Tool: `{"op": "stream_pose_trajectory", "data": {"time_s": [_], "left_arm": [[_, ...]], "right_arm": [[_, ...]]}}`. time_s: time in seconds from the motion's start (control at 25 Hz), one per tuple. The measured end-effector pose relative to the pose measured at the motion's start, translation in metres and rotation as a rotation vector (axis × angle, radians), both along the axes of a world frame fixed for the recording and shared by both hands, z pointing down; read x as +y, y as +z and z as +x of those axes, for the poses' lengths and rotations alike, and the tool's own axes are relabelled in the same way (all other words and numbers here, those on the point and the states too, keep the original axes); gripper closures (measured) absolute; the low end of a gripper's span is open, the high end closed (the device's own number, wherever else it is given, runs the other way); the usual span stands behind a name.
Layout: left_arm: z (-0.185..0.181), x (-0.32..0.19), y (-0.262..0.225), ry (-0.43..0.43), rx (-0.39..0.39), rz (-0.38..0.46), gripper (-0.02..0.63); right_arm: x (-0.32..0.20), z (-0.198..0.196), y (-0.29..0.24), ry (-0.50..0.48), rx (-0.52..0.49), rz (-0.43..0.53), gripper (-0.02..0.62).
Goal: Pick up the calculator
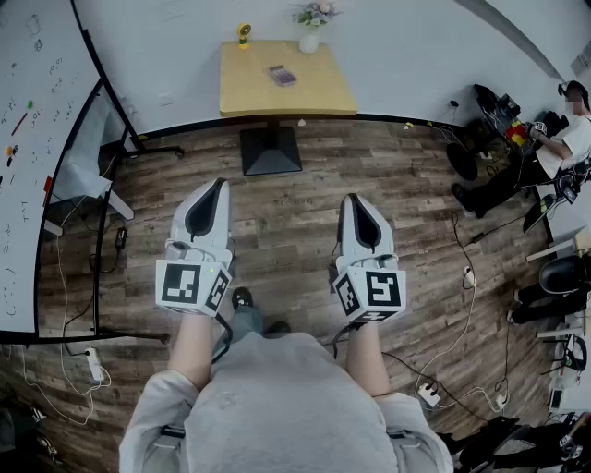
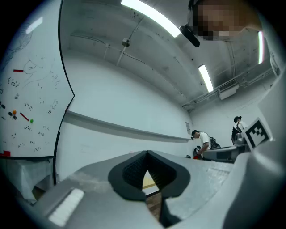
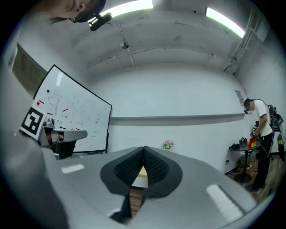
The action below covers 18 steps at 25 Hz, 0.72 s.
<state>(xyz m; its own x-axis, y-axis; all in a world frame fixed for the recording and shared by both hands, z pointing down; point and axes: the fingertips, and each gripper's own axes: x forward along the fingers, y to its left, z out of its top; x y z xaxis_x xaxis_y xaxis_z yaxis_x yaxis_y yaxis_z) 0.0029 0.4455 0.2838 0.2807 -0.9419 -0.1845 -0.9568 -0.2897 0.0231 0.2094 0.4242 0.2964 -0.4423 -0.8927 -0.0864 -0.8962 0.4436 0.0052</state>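
Jaws closed empty on my left gripper (image 1: 218, 185) and right gripper (image 1: 355, 199), the calculator (image 1: 283, 76) lies well apart, far ahead between them.

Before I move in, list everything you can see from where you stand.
table: one, light wood, against the far wall
calculator: one, purple, on the table top
vase of flowers: one, white vase, table's back edge
yellow object: one, table's back left corner, too small to identify
whiteboard: one, white, left side
power strip: two, white, on the floor, lower left and lower right
other person: one, white top, far right
left gripper: one, grey, shut, empty
right gripper: one, grey, shut, empty
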Motion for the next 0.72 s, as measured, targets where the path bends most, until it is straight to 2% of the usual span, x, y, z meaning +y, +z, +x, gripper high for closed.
{"op": "stream_pose_trajectory", "data": {"time_s": [0.72], "left_arm": [[0.007, 0.009, -0.004, 0.006, 0.0, 0.011, 0.601]], "right_arm": [[0.011, 0.003, -0.003, -0.012, -0.007, 0.007, 0.594]]}}
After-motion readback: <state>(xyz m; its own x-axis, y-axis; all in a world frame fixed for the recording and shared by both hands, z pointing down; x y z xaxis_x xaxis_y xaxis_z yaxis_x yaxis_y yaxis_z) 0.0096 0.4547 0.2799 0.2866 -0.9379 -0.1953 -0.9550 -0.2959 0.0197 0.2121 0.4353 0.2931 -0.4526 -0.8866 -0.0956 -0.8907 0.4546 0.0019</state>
